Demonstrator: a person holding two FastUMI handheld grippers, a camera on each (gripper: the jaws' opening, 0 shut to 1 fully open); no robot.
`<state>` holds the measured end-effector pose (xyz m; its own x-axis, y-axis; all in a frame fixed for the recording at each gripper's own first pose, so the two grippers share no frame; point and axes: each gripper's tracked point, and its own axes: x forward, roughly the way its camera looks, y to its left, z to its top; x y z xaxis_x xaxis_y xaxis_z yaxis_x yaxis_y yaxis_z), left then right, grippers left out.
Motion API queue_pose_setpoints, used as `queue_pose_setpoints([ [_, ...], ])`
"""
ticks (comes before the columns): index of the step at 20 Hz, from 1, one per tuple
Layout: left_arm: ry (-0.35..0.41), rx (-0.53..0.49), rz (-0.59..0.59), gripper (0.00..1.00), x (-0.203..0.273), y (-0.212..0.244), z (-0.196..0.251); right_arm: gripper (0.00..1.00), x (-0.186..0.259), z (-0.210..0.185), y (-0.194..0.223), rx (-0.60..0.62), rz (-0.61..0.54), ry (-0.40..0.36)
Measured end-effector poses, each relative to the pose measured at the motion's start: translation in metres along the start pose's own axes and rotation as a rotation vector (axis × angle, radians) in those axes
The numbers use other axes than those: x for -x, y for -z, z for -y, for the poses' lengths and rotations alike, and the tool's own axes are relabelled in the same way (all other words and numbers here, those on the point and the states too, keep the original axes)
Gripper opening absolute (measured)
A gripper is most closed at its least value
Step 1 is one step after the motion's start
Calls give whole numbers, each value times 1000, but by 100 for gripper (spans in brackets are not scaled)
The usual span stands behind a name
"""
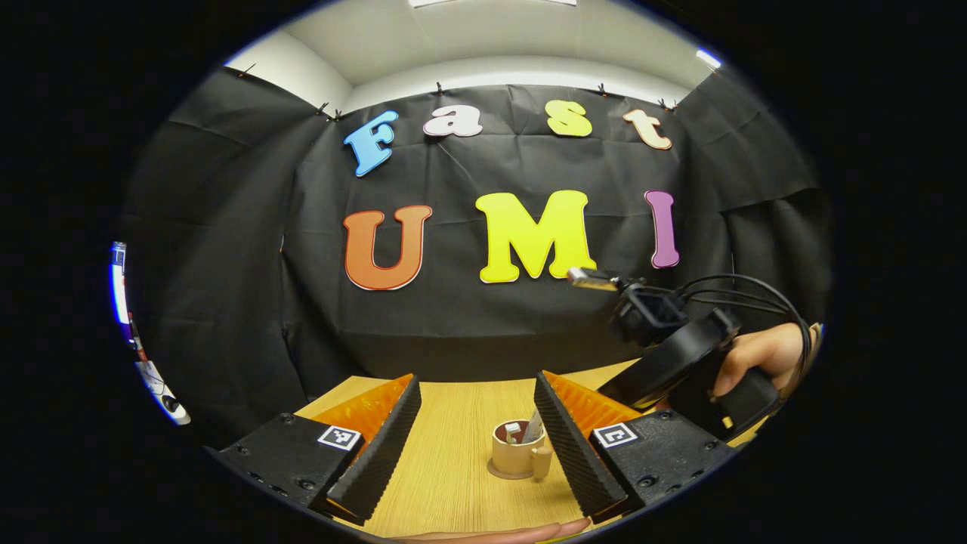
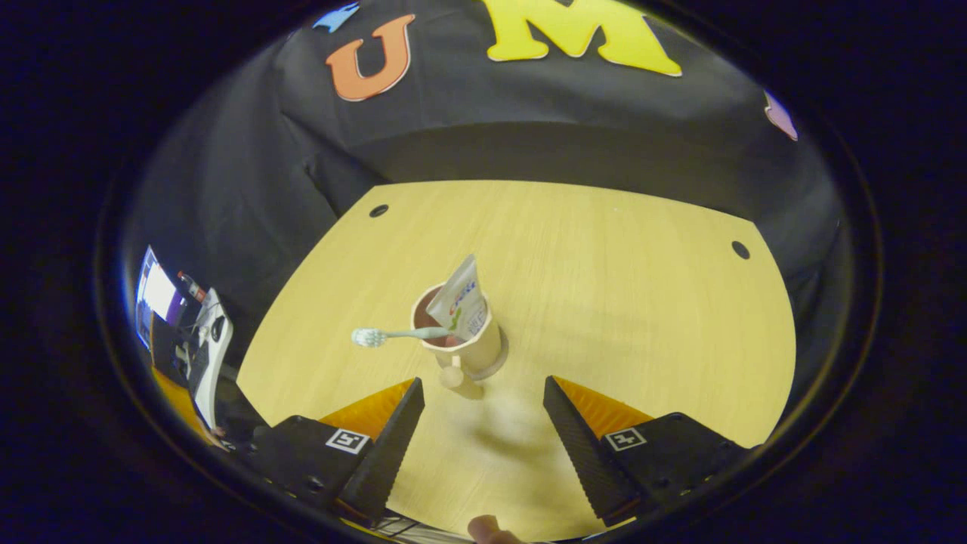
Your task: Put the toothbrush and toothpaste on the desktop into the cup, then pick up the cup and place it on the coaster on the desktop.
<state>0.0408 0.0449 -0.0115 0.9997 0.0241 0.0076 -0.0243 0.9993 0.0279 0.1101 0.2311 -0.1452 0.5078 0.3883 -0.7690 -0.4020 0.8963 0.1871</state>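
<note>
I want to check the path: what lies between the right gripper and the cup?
Only bare desktop, in the right gripper view, between the open right gripper and the cup.

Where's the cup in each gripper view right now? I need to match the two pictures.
Left gripper view: the cup stands low and just right of centre on the wooden desktop, close beside the right-hand finger.
Right gripper view: the cup is near the middle of the picture, ahead of the open fingers, with the toothpaste upright in it and the toothbrush sticking out leftward.
Shared landmark: the cup's handle faces the camera.
</note>
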Motion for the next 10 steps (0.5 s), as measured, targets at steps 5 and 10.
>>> queue_pose_setpoints([
  [5,9,-1,-22,96,-2,5,8,96,60,34,-5,-42,195,22],
  [10,23,-25,-42,96,-4,12,19,93,100,64,7,-46,364,101],
])
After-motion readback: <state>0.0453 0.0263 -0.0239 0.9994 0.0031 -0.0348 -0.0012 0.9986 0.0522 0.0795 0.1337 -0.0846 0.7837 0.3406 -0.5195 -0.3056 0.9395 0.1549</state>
